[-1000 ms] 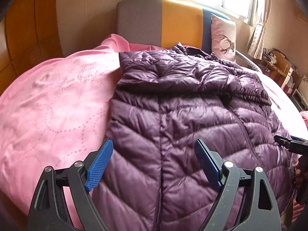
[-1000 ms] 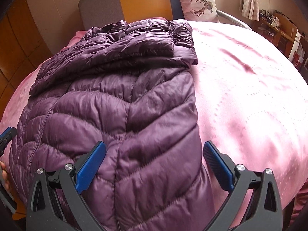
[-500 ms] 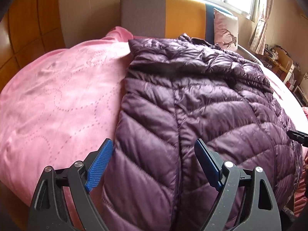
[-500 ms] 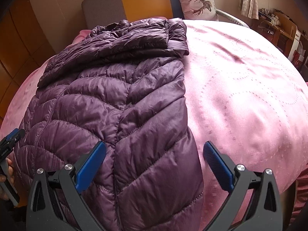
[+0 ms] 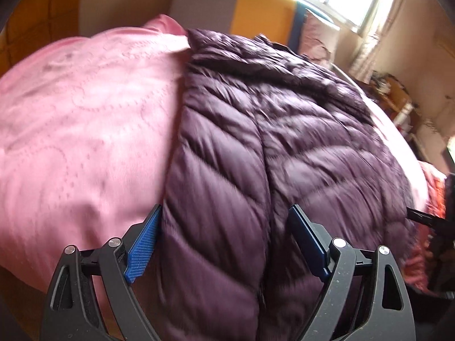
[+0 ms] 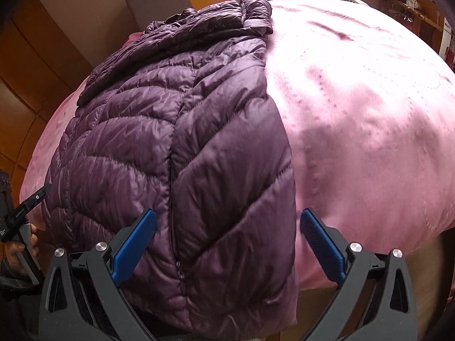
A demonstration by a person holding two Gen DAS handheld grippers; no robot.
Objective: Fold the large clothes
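A purple down jacket [image 6: 182, 147] lies on a pink bedspread [image 6: 369, 113], its long axis running from the hem at 6 o'clock to the collar at 12, toward the headboard [image 5: 236, 5]. The left gripper [image 5: 224, 244] and right gripper [image 6: 227, 244] hang spread and empty over the hem corners. The lengthwise fold looks next, calling for both to close on the hem and carry it toward the collar.

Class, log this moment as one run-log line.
left gripper: open, over hem | right gripper: open, over hem | purple jacket: flat on pink bedspread
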